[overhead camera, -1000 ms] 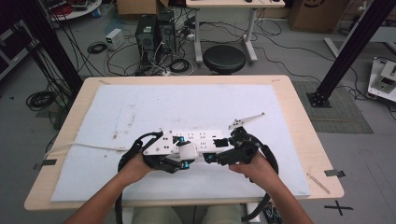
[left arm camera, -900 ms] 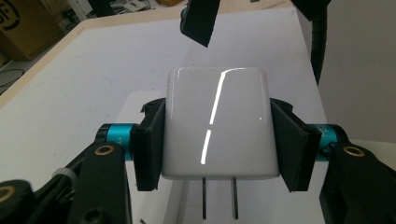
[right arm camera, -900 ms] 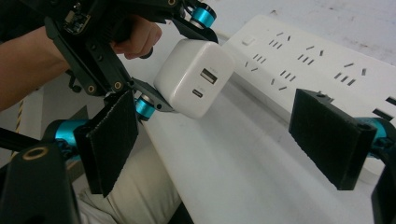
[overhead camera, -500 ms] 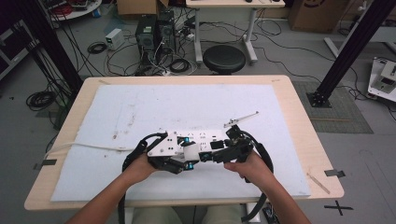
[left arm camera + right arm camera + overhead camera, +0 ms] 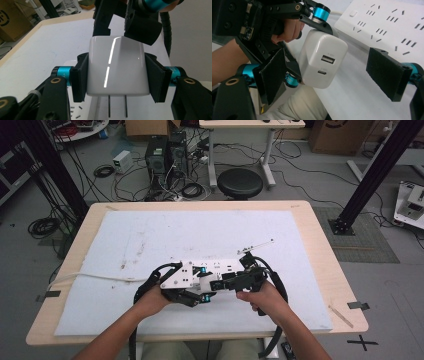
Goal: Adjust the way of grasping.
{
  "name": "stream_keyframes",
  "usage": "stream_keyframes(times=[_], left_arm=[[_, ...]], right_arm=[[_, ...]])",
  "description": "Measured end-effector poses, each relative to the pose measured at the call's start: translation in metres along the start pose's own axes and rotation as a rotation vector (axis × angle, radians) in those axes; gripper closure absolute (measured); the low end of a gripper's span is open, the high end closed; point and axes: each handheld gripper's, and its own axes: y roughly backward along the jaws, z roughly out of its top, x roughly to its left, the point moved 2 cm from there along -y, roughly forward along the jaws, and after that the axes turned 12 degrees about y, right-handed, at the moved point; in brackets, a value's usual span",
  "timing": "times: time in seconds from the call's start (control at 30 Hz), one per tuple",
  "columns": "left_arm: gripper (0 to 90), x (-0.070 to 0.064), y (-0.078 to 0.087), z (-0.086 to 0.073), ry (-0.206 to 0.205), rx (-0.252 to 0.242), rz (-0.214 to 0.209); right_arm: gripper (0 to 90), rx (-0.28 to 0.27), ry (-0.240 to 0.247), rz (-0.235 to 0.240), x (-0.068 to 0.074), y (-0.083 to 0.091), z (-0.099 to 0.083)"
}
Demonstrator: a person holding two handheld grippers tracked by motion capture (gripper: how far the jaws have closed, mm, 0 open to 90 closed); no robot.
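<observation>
Left gripper had its two black pads pressed against the flat sides of the white charger, the two metal prongs pointing down from its underside toward the near edge of the left gripper view. Right gripper stood spread, one pad on either side of the charger's port face but touching nothing. From the high view I saw both hands close together near the front edge of the tabletop, the charger held just above the white power strip, which lay on the white mat toward the middle of the front half.

To my eye the step was getting the prongs into one of the strip's sockets. Doing it well would have meant turning the charger until the prongs stood square to the strip's face, lining them with a two-slot opening, then pushing straight down without rocking. The glossy shell looked slippery, so a firm squeeze mattered. The open right gripper could have steadied the strip against sliding, or closed on the charger's end to help guide it, I thought.
</observation>
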Motion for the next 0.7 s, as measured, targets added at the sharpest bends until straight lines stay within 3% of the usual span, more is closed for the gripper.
stream_keyframes(times=[0.33, 0.5, 0.7], left_arm=[[42.5, -0.002, -0.005, 0.004, -0.014, -0.01, -0.01], [42.4, -0.003, -0.006, 0.005, -0.022, -0.005, -0.014], [42.4, -0.006, -0.008, 0.005, -0.049, 0.004, -0.016]], right_arm=[[30.4, -0.022, -0.057, 0.051, -0.006, -0.005, -0.002], [43.1, -0.031, -0.093, 0.116, -0.011, -0.007, -0.005], [51.0, -0.046, -0.112, 0.17, -0.015, -0.008, -0.009]])
